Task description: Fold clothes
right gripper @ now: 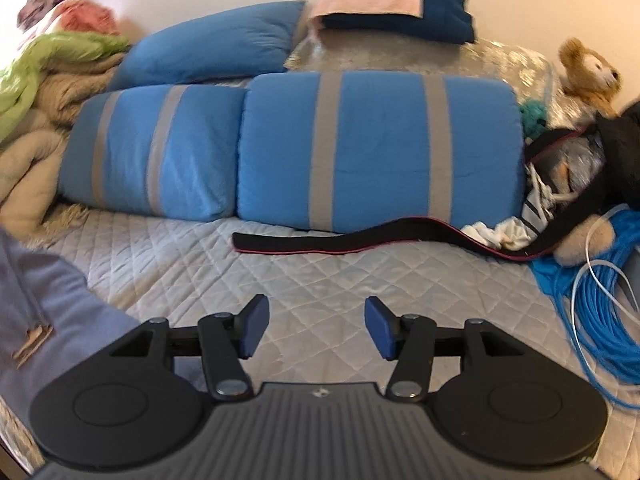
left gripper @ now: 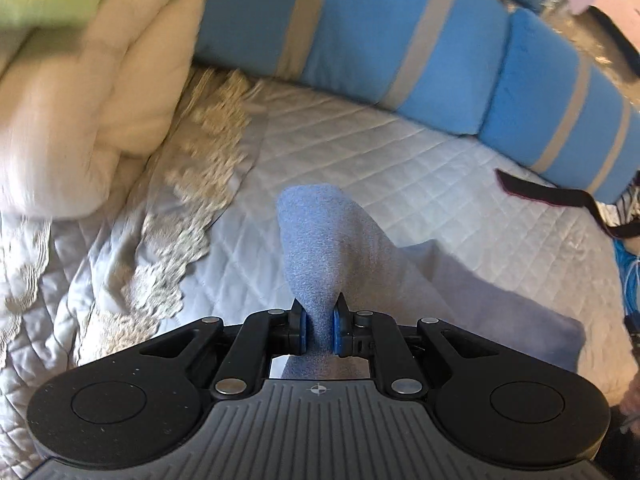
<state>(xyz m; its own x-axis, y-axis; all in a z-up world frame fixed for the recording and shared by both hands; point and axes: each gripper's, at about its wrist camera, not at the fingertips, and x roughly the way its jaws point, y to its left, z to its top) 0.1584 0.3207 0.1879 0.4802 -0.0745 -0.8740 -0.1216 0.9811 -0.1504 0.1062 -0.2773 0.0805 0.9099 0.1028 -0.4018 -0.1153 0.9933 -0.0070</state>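
Note:
My left gripper (left gripper: 319, 320) is shut on a bunched fold of a grey-blue garment (left gripper: 320, 240), which rises between the blue pads and drapes down to the right over the quilted bedspread (left gripper: 360, 152). The same garment (right gripper: 48, 300) shows at the left edge of the right wrist view, with a tan label on it. My right gripper (right gripper: 316, 324) is open and empty, hovering over the bare quilt (right gripper: 320, 272), to the right of the garment and apart from it.
Blue pillows with grey stripes (right gripper: 376, 148) lie across the back of the bed. A black strap (right gripper: 340, 240) lies before them. A cream blanket (left gripper: 80, 100) is piled at left, lace trim (left gripper: 192, 184) beside it. Blue cable coils (right gripper: 604, 304) and a teddy bear (right gripper: 592, 72) sit at right.

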